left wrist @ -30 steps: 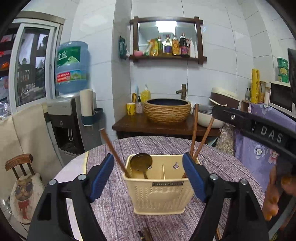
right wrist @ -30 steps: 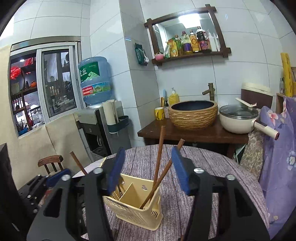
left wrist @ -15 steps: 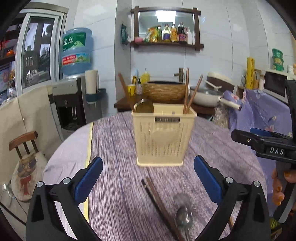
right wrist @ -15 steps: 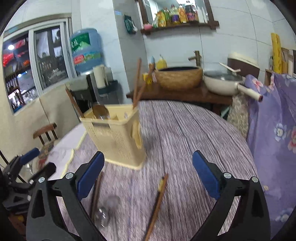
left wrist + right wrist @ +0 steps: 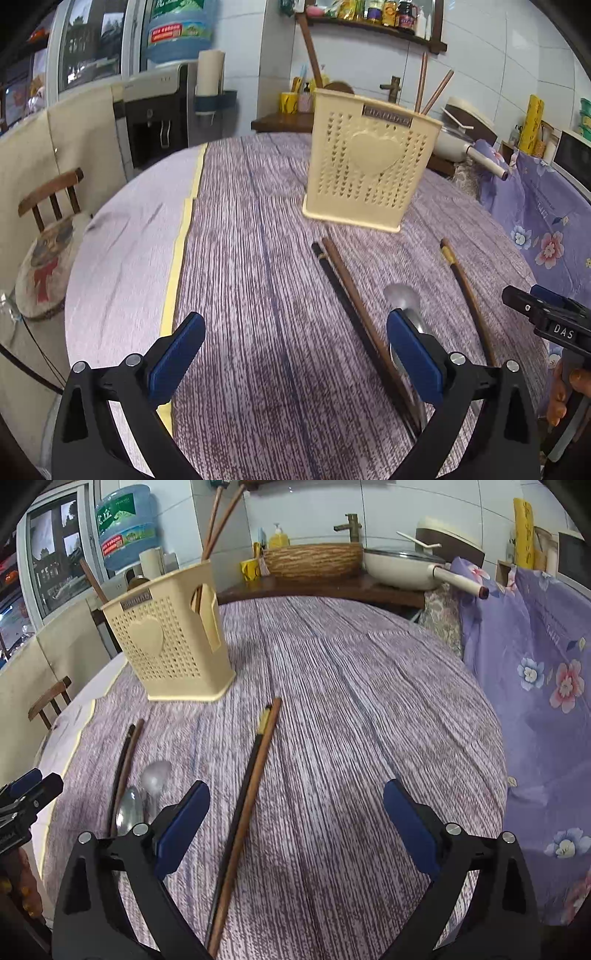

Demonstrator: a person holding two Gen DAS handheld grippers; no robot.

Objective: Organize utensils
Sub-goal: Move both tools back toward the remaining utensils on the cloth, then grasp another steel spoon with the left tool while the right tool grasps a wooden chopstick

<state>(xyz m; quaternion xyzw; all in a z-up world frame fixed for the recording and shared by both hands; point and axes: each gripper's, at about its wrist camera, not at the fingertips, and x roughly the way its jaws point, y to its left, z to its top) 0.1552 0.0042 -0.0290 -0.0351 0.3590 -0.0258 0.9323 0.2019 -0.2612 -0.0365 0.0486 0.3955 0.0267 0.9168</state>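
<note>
Round purple-clothed table (image 5: pixel 236 295): both grippers dropping from above cream utensil caddy (image 5: pixel 369 162) toward near-side chopsticks (image 5: pixel 243 805) and spoon (image 5: pixel 402 299); left gripper (image 5: pixel 295 350), right gripper (image 5: pixel 295 819) spreading wide, empty, readying pickups.

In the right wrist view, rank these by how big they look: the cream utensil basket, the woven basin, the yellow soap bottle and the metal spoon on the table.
1. Cream utensil basket, nearest.
2. Woven basin, farther back, so its true size is unsure.
3. Metal spoon, partly hidden by the gripper finger.
4. Yellow soap bottle, far away.
</note>
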